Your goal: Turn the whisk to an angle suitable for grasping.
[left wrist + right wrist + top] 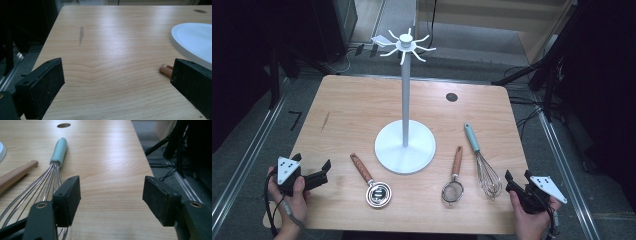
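A white utensil stand (pixel 405 100) with hooked arms at its top rises from a round base (pixel 405 146) at the table's middle. In front of it lie a metal measuring scoop (pixel 372 182) with a wooden handle, a small strainer (pixel 454 181) with a wooden handle, and a whisk (pixel 482 162) with a teal handle. My left gripper (pixel 312 161) is open at the front left, aimed across bare wood; the scoop's handle tip (pixel 166 70) and the base (pixel 195 40) show by its right jaw. My right gripper (pixel 112 192) is open at the front right, just right of the whisk (pixel 59 152).
The wooden table (pixel 362 105) has a dark cable hole (pixel 452 97) at the back right. Its right edge (pixel 150 170) runs close beside the right gripper. Dark stands and cables (pixel 542 65) crowd the floor to the right. The strainer handle (pixel 17 173) lies left of the whisk.
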`<state>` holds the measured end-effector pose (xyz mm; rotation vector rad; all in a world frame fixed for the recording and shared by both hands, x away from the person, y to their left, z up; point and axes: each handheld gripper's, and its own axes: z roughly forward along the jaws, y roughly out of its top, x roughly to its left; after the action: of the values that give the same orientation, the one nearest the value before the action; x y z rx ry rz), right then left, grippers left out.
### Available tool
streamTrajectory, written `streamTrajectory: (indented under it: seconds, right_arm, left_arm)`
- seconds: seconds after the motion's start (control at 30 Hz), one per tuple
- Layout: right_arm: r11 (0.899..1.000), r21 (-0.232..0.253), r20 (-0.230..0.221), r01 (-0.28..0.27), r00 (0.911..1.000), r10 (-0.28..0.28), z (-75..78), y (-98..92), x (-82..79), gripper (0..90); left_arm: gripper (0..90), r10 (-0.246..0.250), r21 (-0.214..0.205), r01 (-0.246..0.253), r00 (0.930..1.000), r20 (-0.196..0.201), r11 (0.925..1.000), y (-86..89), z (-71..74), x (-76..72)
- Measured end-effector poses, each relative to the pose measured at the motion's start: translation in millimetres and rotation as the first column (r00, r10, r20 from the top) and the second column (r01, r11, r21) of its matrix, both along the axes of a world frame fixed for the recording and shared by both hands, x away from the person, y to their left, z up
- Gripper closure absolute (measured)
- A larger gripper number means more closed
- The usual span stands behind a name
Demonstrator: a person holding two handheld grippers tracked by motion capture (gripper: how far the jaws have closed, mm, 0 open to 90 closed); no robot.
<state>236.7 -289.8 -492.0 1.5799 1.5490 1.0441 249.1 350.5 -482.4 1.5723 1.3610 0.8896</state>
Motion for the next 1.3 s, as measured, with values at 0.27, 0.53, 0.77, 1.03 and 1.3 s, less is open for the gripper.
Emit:
streamTrajectory:
  seconds: [0.27, 0.53, 0.77, 1.03, 1.3]
  right_arm:
    - [0.989, 0.091, -0.061, -0.117, 0.9906, 0.123, 8.1, -3.4, 4.7, 44.3]
    - [0.986, 0.047, -0.063, -0.158, 0.985, 0.16, 25.2, 1.3, 16.9, 41.5]
    - [0.975, -0.026, -0.119, -0.222, 0.9688, 0.217, 40.8, 13.8, 30.8, 49.7]
    - [0.952, -0.109, -0.192, -0.285, 0.9462, 0.261, 56.0, 36.0, 49.2, 53.7]
    - [0.94, -0.097, -0.28, -0.328, 0.915, 0.291, 66.6, 45.3, 70.3, 51.4]
  left_arm:
    - [0.0, 0.02, -0.042, -0.021, 0.9996, -0.022, 0.9989, 5.0, -0.1, 4.3]
    - [0.0, 0.004, -0.054, -0.006, 0.9992, -0.041, 0.9985, 6.2, 0.1, 5.9]
    - [0.0, 0.012, -0.044, -0.014, 0.9993, -0.037, 0.9989, 7.1, 0.2, 4.5]
    - [0.0, 0.009, -0.04, -0.011, 0.9991, -0.041, 0.9992, 6.6, 0.3, 5.0]
    - [0.0, 0.013, -0.033, -0.015, 0.9991, -0.041, 0.9993, 6.0, 0.2, 5.6]
